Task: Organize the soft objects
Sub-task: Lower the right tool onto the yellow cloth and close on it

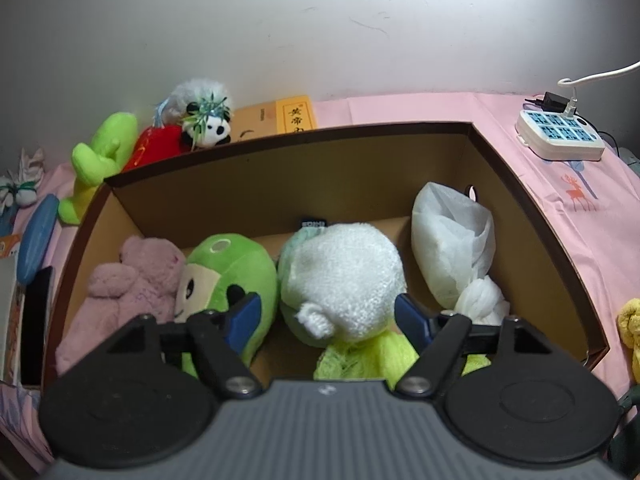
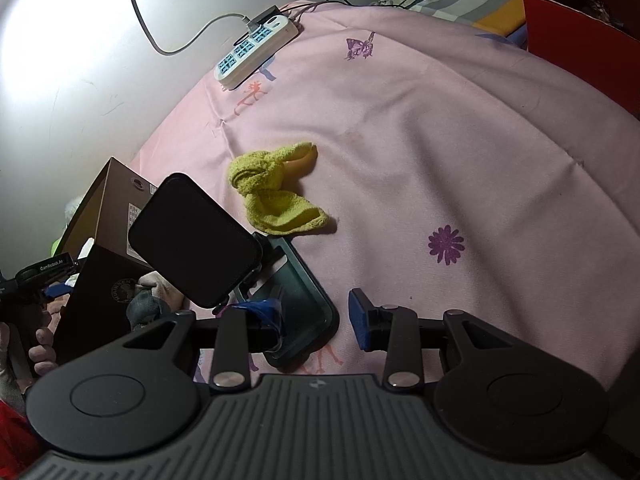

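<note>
A brown cardboard box point(image 1: 304, 168) sits on the pink sheet. Inside it lie a pink plush point(image 1: 128, 284), a green plush point(image 1: 228, 276), a white fluffy plush point(image 1: 344, 284) with a lime-green knit part point(image 1: 360, 360), and a knotted white bag point(image 1: 452, 248). My left gripper point(image 1: 328, 316) is open above the box, its fingers on either side of the white plush. My right gripper point(image 2: 316, 316) is open and empty over the sheet. A knotted yellow-green cloth point(image 2: 272, 192) lies ahead of it. The box also shows in the right wrist view point(image 2: 108, 216).
Behind the box stand a lime plush point(image 1: 100, 160), a red toy with a panda point(image 1: 188, 132) and a yellow carton point(image 1: 280, 116). A white power strip point(image 1: 560, 136) lies at the back right. A black phone point(image 2: 196, 240) and a red box point(image 2: 580, 36) show in the right wrist view.
</note>
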`<state>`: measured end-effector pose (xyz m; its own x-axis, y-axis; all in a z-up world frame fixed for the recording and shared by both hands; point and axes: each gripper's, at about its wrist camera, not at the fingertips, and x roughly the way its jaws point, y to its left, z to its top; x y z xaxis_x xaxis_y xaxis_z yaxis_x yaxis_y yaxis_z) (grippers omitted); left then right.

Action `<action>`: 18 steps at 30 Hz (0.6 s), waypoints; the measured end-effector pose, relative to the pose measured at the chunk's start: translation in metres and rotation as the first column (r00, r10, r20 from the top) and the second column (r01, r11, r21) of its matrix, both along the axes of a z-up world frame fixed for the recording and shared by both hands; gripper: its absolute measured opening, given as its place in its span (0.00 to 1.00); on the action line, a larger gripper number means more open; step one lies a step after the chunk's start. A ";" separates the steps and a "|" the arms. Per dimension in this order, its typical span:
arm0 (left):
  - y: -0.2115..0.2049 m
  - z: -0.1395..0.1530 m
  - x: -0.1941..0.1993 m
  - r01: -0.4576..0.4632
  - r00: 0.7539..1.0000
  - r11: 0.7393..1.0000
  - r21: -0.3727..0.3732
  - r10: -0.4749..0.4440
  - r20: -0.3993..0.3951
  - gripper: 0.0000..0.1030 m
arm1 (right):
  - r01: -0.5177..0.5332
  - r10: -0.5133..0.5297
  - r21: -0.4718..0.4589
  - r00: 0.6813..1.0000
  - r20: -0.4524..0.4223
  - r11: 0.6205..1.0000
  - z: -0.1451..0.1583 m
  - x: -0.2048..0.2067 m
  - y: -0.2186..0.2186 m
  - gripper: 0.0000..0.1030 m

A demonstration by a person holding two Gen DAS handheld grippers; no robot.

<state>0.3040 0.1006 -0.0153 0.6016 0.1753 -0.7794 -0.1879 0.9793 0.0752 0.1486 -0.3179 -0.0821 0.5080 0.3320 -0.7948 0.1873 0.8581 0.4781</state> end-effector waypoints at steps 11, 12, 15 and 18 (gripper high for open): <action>-0.009 0.029 -0.046 -0.053 0.998 0.998 -0.022 0.054 0.042 0.78 | -0.036 0.036 -0.010 0.999 0.039 0.999 0.007 0.023 0.002 0.18; -0.010 0.031 -0.053 -0.060 0.997 0.998 -0.028 0.062 0.046 0.79 | -0.037 0.037 -0.011 0.998 0.046 0.999 0.008 0.027 0.001 0.18; -0.010 0.035 -0.075 -0.083 0.995 0.995 -0.055 0.086 0.055 0.84 | -0.036 0.037 -0.014 0.997 0.065 0.999 0.011 0.037 -0.005 0.18; -0.012 0.035 -0.095 -0.109 0.992 0.991 -0.073 0.114 0.061 0.93 | -0.034 0.035 -0.006 0.997 0.075 0.999 0.013 0.051 -0.012 0.18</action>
<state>0.2093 0.0890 0.0201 0.6311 0.1909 -0.7519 -0.2986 0.9543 -0.0084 0.1994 -0.3303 -0.0694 0.5547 0.3469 -0.7563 0.1212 0.8656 0.4859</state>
